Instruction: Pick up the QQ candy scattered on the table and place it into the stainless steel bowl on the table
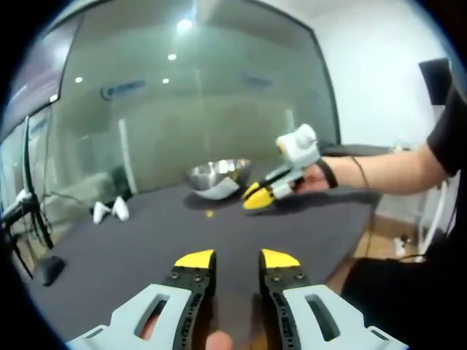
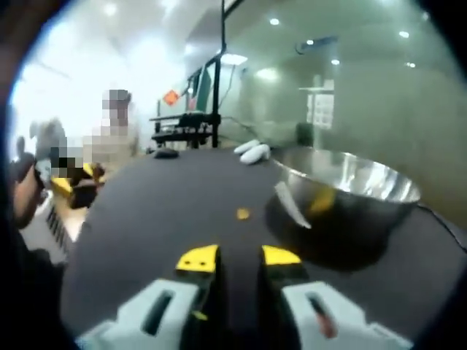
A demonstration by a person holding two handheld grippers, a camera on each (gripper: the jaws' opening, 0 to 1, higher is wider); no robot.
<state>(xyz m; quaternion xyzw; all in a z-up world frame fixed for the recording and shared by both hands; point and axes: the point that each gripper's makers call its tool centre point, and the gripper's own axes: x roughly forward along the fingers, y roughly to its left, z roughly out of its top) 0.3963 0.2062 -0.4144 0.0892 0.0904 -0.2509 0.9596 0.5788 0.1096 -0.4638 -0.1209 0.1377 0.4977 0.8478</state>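
The right gripper (image 2: 239,258) hangs low over the table (image 2: 146,219), jaws narrowly parted and empty. A candy (image 2: 243,214) lies just ahead of them, slightly left of the bowl (image 2: 343,186) — too small to show a long axis. The left gripper (image 1: 237,260), jaws parted and empty, sits well back. The dark table runs toward a glass wall (image 1: 219,95).
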